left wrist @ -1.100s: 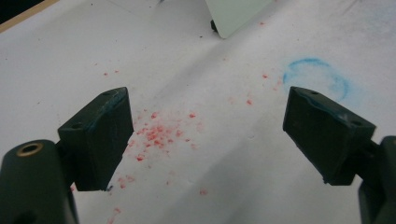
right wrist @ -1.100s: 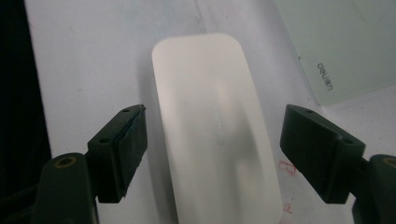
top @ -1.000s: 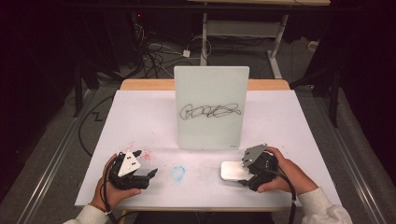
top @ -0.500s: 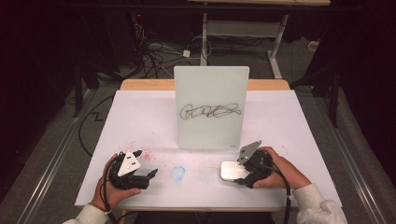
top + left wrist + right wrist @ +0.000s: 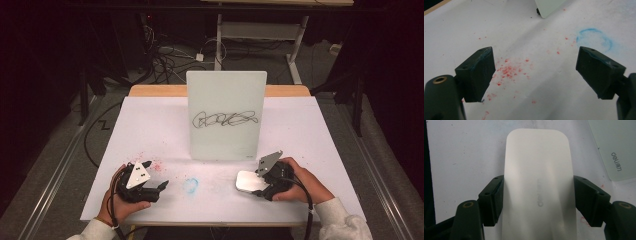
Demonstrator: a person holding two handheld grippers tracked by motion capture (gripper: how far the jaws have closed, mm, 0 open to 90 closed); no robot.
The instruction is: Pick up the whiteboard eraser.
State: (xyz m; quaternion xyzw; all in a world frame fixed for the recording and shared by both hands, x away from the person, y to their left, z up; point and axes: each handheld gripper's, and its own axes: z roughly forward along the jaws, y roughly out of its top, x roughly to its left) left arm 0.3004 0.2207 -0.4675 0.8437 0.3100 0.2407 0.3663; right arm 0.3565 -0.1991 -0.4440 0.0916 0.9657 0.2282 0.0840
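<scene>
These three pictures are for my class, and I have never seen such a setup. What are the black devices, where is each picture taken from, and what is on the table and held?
A person sits at a white table holding a hand-operated gripper in each hand. The high view looks down from above; the other two come from cameras riding on each gripper. The left gripper is open and holds nothing; its fingers hover over red specks near a blue smudge. The right gripper is closed on a white eraser, one finger on each side. A small whiteboard stands upright behind them, with a black scribble on it.
</scene>
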